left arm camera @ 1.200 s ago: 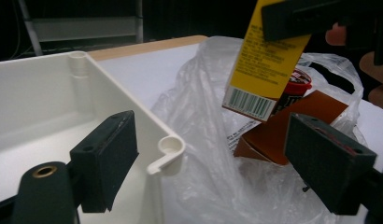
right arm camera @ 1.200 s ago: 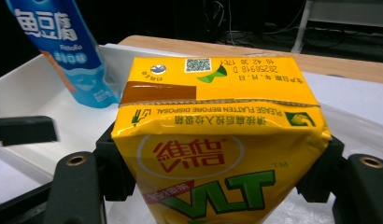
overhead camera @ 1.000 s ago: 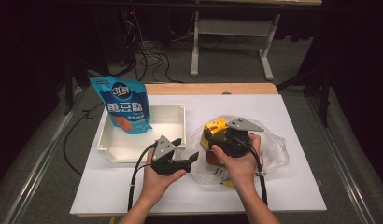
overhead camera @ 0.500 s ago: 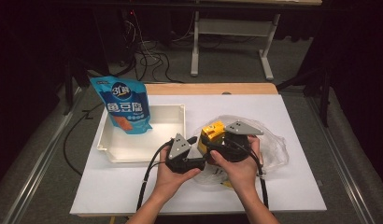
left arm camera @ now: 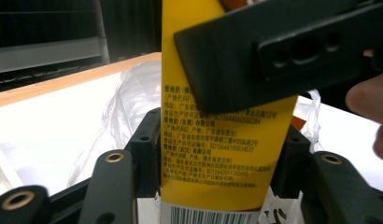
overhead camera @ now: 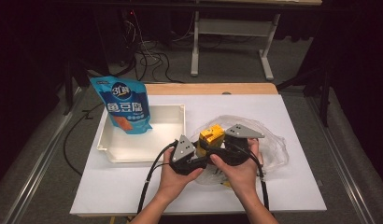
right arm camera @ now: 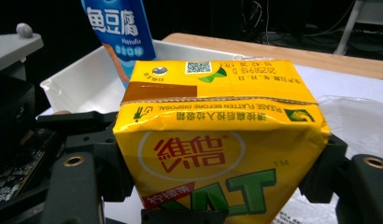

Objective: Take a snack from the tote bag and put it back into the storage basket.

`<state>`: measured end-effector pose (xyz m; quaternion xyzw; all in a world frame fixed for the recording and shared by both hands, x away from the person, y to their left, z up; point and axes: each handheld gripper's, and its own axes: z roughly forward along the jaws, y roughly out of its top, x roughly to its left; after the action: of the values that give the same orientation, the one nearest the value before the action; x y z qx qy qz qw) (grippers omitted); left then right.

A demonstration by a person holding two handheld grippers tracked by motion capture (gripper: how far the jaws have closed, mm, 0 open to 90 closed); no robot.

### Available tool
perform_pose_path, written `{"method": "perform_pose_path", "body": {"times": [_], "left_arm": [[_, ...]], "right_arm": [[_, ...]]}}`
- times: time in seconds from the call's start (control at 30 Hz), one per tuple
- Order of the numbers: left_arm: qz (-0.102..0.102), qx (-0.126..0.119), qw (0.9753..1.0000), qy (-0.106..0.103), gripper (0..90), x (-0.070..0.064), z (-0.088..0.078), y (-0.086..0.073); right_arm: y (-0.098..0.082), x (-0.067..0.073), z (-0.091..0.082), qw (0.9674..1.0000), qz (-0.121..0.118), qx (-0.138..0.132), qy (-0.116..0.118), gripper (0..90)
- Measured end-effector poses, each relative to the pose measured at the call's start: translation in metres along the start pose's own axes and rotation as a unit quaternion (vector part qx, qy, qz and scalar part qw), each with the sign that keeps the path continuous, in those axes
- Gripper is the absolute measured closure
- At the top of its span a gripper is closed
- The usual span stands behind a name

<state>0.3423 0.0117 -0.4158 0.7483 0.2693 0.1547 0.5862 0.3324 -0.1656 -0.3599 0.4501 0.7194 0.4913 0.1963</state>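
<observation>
A yellow drink carton (overhead camera: 212,136) is lifted just above a clear plastic bag (overhead camera: 270,150) at the middle of the white table. My right gripper (overhead camera: 212,143) is shut on the carton's broad faces (right arm camera: 217,140), one jaw on each side. My left gripper (overhead camera: 202,154) comes in from the left. Its jaws have just been closing, and their pads now press the carton's narrow printed side (left arm camera: 213,154). One black jaw of the right gripper (left arm camera: 283,51) crosses the top of the left gripper view. Both hands sit close together, almost touching.
A white tray (overhead camera: 133,155) stands left of the hands, with a blue snack pouch (overhead camera: 126,107) leaning upright in its back left corner. In the right gripper view the pouch (right arm camera: 117,28) and tray (right arm camera: 87,79) lie beyond the carton. Cables trail off the table's front edge.
The left hand moved right, up to the carton held by the right gripper, and the left jaws closed in on it. The right hand stayed put.
</observation>
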Motion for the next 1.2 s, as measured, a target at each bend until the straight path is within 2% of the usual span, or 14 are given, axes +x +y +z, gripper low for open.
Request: {"method": "perform_pose_path", "body": {"times": [0.07,0.13,0.27,0.5,0.7,1.17,1.2], "left_arm": [[-0.007,0.005,1.0000,0.002,49.2,0.001,0.000,-0.001],[-0.020,0.006,0.9998,0.003,49.5,0.004,0.000,-0.005],[-0.041,0.005,0.9991,0.009,49.7,0.014,-0.004,-0.009],[-0.046,0.001,0.9986,0.024,49.9,0.029,-0.017,-0.007],[-0.052,0.000,0.9981,0.034,49.9,0.040,-0.023,-0.008],[-0.073,-0.020,0.9955,0.057,50.1,0.069,-0.044,-0.009],[-0.072,-0.020,0.9951,0.065,50.1,0.073,-0.047,-0.009]], "right_arm": [[0.001,0.001,-0.002,1.0000,0.001,-0.009,0.002,24.7],[0.005,0.000,-0.006,0.9997,0.010,-0.016,0.018,19.7],[0.008,0.000,-0.014,0.9997,-0.001,-0.019,0.017,16.7],[0.008,-0.012,-0.032,0.9995,0.001,-0.029,0.010,16.4],[0.003,-0.023,-0.043,0.9995,0.003,-0.031,-0.006,16.7],[-0.041,-0.071,-0.067,0.9980,0.010,-0.016,-0.061,18.4],[-0.044,-0.073,-0.069,0.9979,0.010,-0.015,-0.062,18.7]]}}
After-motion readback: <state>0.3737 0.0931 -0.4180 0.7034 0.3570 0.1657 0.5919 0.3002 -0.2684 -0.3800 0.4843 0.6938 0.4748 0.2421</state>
